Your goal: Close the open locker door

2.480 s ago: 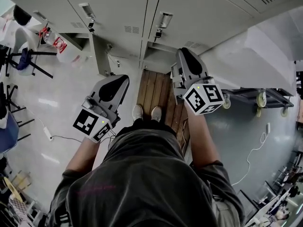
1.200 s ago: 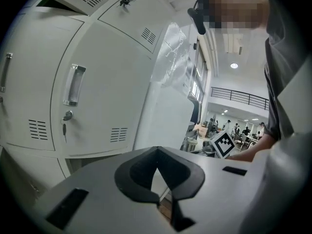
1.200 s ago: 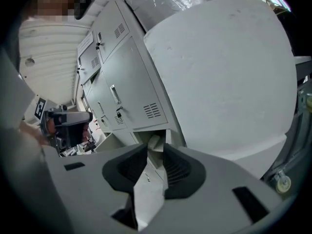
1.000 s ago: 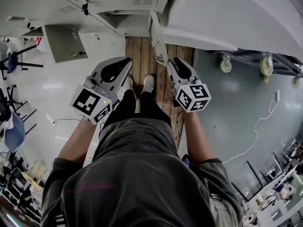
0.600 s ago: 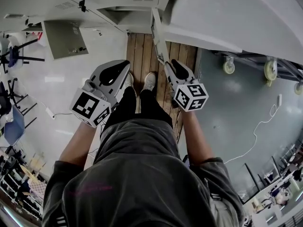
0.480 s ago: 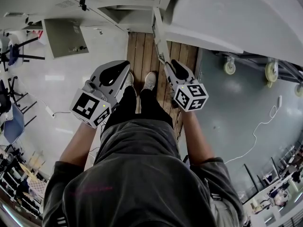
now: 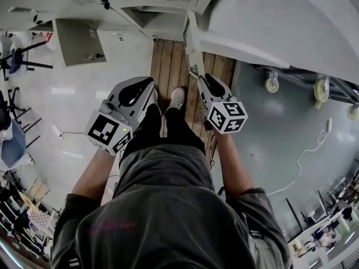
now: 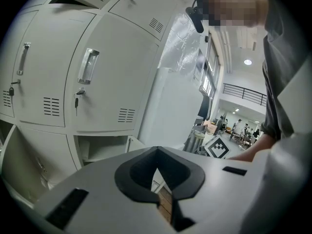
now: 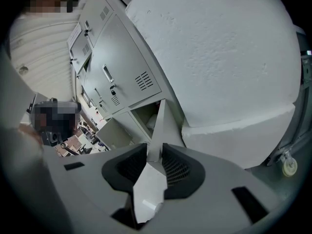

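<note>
The open locker door [image 7: 190, 43] stands out edge-on from the bottom row of grey lockers. My right gripper [image 7: 201, 78] is at its lower free edge. In the right gripper view the door [image 9: 163, 126] runs between the jaws of the right gripper [image 9: 155, 152]. The jaws have just been closing, and both pads lie against the panel. My left gripper [image 7: 148, 83] hangs over the wooden floor beside the person's shoes. In the left gripper view the left gripper [image 8: 157, 152] has its tips together and holds nothing.
A second open door [image 7: 78, 41] hangs at the left. A big white wrapped object [image 7: 280, 21] on casters [image 7: 272, 83] crowds the lockers' right side. Wooden boards [image 7: 168, 66] lie in front of the lockers. Chairs [image 7: 17, 60] and a floor cable [image 7: 308, 150] are further off.
Both grippers have come down from locker height toward the floor. The right gripper has settled on the open door's edge. Over the last half second little has shifted.
</note>
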### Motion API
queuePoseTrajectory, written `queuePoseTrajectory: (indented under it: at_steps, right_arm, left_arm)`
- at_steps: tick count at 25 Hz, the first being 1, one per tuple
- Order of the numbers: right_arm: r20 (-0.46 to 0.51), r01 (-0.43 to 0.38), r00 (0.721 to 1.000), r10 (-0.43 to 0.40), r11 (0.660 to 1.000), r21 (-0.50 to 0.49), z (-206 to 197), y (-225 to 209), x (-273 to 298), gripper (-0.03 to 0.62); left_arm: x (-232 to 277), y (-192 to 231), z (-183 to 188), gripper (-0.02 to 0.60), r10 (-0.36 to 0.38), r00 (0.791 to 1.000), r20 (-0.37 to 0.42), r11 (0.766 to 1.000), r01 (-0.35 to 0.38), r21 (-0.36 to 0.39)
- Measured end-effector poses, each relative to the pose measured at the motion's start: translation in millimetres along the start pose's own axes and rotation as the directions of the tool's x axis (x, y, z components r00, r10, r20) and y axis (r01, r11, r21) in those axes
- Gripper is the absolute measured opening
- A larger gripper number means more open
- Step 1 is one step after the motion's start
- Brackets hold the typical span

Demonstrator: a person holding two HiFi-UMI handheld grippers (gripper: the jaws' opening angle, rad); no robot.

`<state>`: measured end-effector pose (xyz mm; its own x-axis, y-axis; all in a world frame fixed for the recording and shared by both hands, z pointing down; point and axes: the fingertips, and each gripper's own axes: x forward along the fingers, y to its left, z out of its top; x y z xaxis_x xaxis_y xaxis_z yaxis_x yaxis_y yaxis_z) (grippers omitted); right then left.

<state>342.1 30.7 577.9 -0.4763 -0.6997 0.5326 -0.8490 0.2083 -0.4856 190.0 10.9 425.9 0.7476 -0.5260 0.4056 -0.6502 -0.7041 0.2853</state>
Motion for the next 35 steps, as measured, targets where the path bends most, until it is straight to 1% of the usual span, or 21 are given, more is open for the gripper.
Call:
queuePoseTrajectory:
  at_steps: [7, 17, 29, 32, 35]
  right_arm:
    - [-0.017, -0.004, 1.0, 0.004, 1.0, -0.003, -4, 16, 9, 0.106]
    - [-0.051, -0.005, 0.999, 0.004, 1.0, -0.018, -12, 61, 42, 0.123]
    - [-0.035, 0.05, 0.998, -0.049, 0.999, 0.018, -12, 108, 87, 0.132]
    - [-0.028, 0.053, 0.998, -0.052, 0.998, 0.019, -9, 118, 98, 0.132]
    - [-0.024, 0.042, 0.999, -0.042, 0.999, 0.011, -6, 129, 111, 0.132]
  left_arm:
    - [-15, 18, -1, 0.015, 0.011, 1.0, 0.013, 1.0, -0.011, -0.018]
    - [-46, 64, -4, 0.015, 0.005, 0.999, 0.032, 0.999, -0.004, -0.039]
    - [-91, 128, -6, 0.015, -0.027, 0.998, 0.05, 0.999, 0.029, -0.041]
    - [-99, 139, -5, 0.015, -0.035, 0.998, 0.06, 0.999, 0.037, -0.04]
    - [-108, 149, -2, 0.015, -0.026, 0.998, 0.066, 0.998, 0.029, -0.048]
